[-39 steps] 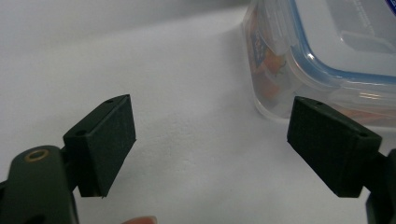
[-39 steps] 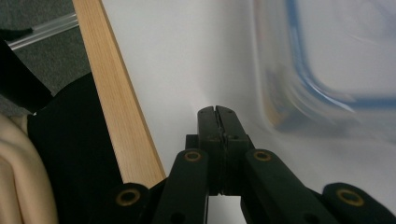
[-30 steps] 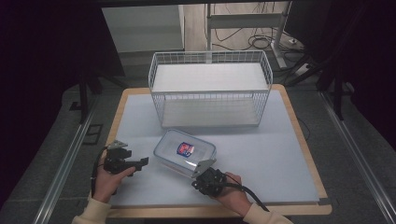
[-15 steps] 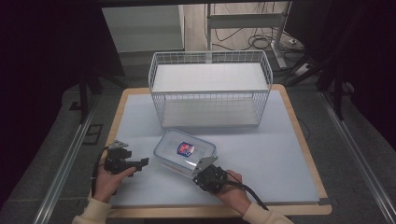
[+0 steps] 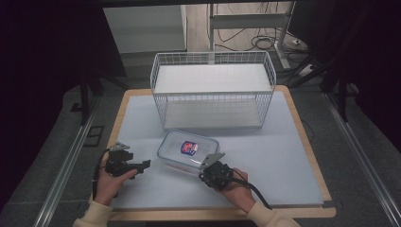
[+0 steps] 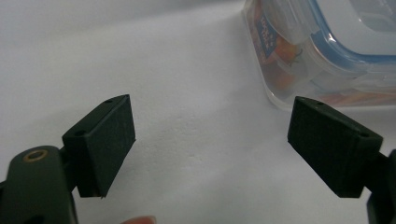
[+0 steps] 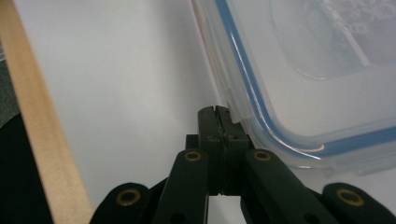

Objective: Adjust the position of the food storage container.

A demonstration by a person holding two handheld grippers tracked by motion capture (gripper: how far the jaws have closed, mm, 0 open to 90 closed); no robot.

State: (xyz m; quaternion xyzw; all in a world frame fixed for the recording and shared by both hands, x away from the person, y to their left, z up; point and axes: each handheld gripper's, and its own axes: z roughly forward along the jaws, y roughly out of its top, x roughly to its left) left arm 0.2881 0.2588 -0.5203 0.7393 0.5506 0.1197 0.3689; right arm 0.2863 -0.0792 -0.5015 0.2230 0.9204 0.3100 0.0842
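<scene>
A clear plastic container (image 5: 189, 149) with a blue-sealed lid and a red-and-blue label lies on the white mat in front of the wire basket. My right gripper (image 5: 202, 176) sits at its near right corner. In the right gripper view the jaws are shut together with nothing between them, and my right gripper's tips (image 7: 215, 112) rest against a lid clip on the container (image 7: 317, 70). My left gripper (image 5: 144, 164) rests on the mat to the left of the container and stands open. Bare mat lies between its jaws (image 6: 210, 140), and the container (image 6: 317, 51) is ahead on the right.
A white wire basket (image 5: 213, 90) stands at the back middle of the mat. The wooden table edge (image 7: 42, 121) runs close to the right gripper. White mat (image 5: 283, 156) stretches to the right of the container.
</scene>
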